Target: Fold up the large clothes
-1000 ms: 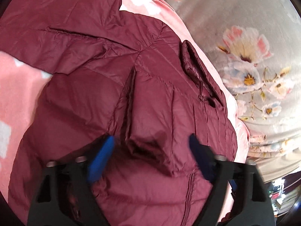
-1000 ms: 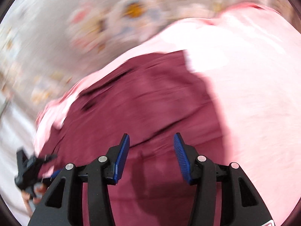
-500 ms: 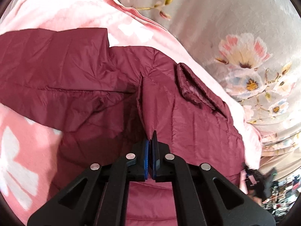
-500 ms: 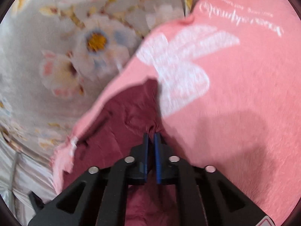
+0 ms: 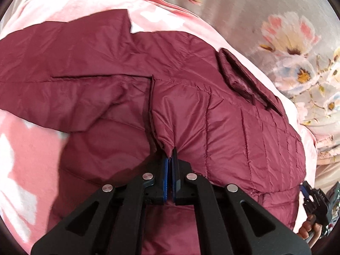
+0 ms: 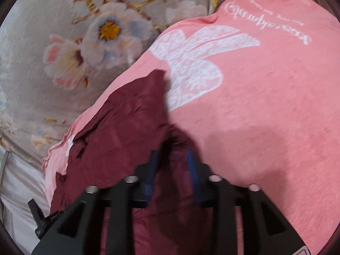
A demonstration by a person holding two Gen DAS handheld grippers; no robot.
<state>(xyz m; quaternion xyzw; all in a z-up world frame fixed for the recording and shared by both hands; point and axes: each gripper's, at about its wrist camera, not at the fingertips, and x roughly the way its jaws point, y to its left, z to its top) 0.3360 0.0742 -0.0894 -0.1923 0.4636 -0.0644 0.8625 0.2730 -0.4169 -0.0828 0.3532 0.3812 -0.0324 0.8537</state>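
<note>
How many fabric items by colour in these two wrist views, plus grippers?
Maroon: 1, the quilted jacket
Pink: 1, the blanket with white print, under the jacket
Grey floral: 1, the bedsheet beneath the blanket
Grippers: 2, the left gripper pinching a jacket fold, the right gripper parted over the jacket
Total: 3 fabric items, 2 grippers

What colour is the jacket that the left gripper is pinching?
Dark maroon, quilted jacket, shown best in the left wrist view, pinched by the left gripper.

White script lettering on the pink blanket (image 6: 265, 110) — upside down, too blurred to read.
</note>
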